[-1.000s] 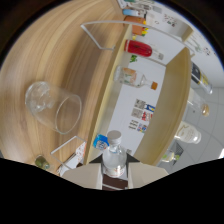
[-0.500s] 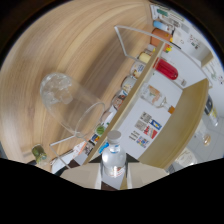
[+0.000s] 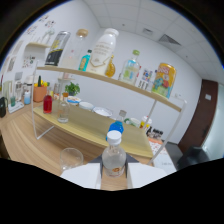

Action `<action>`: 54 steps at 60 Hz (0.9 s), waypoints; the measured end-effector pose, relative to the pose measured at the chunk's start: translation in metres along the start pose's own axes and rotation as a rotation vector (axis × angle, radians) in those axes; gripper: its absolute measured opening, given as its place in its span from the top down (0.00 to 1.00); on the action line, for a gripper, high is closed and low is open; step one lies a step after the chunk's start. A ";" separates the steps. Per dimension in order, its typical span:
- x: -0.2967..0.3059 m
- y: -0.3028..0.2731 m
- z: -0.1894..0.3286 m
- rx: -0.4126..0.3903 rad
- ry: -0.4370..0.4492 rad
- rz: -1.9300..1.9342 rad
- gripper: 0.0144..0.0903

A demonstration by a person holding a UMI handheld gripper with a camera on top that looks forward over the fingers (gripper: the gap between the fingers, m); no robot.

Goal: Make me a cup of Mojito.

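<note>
Gripper view: gripper (image 3: 114, 172) fingers clamp an upright white-capped bottle (image 3: 114, 155) at bottom center; the empty glass (image 3: 71, 159) stands just lower-left of it.

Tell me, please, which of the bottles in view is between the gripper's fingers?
The small clear bottle with the white cap; the gripper is shut on it, while the other bottles stand on the shelf beyond.

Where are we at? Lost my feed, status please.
Gripper shut on small white-capped bottle, held upright. Empty glass just left of fingers on table. Shelf rack beyond. Nothing blocking.
</note>
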 end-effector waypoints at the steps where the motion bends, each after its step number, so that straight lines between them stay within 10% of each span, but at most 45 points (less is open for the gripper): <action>1: -0.001 0.006 0.003 -0.003 -0.006 0.035 0.74; 54: -0.027 0.163 0.079 -0.260 -0.062 0.360 0.72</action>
